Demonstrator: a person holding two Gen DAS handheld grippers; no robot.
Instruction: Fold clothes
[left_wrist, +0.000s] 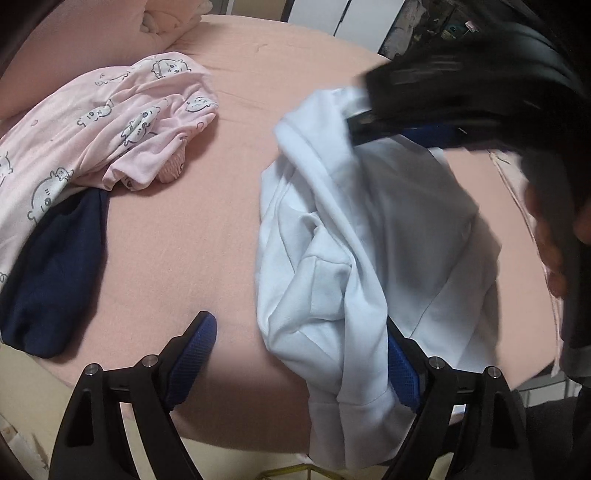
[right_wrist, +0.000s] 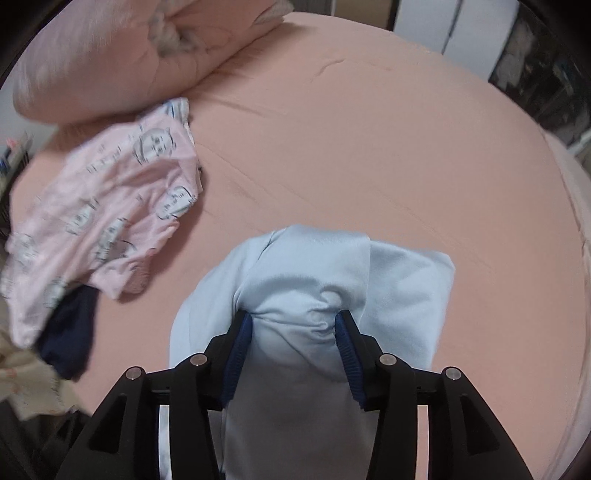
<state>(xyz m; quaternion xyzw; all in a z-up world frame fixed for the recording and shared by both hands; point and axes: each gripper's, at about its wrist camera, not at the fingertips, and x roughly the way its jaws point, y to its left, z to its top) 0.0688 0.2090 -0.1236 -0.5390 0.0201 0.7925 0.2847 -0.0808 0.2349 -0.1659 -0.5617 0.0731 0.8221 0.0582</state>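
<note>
1. At the far left of the bed (left_wrist: 229, 236), a pink printed garment (left_wrist: 110, 122) lay crumpled, with a dark navy garment (left_wrist: 55, 273) partly tucked under its near edge. Neither looked folded, so I judged both still waited their turn.
2. The left tongs (left_wrist: 299, 354) stood wide open. One blue pad hovered over bare sheet; the other sat against the near edge of the light blue garment (left_wrist: 354, 236), whose cloth draped over that finger. Nothing was pinched between the pads, so I judged they held nothing.
3. The light blue garment lay right of centre in the left wrist view, apart from the pink and navy pile. It was bunched and rumpled, with thick folds gathered toward its left side and a flatter panel to the right.
4. Its long axis ran from the near edge of the bed away toward the far side, the near end spilling over the edge. Which end was collar or hem I could not tell.
5. The right tongs (right_wrist: 293, 354) stood about half open, astride a raised ridge of the same garment. In the right wrist view the cloth puckered where it met both pads, but I could not tell whether they still pressed on it.
6. In the left wrist view the right tongs appeared blurred at the garment's far end, a hand (left_wrist: 546, 251) behind them.
7. By my judgement the task stood early: this garment was partly gathered, with no crisp fold, and two more remained.
</note>
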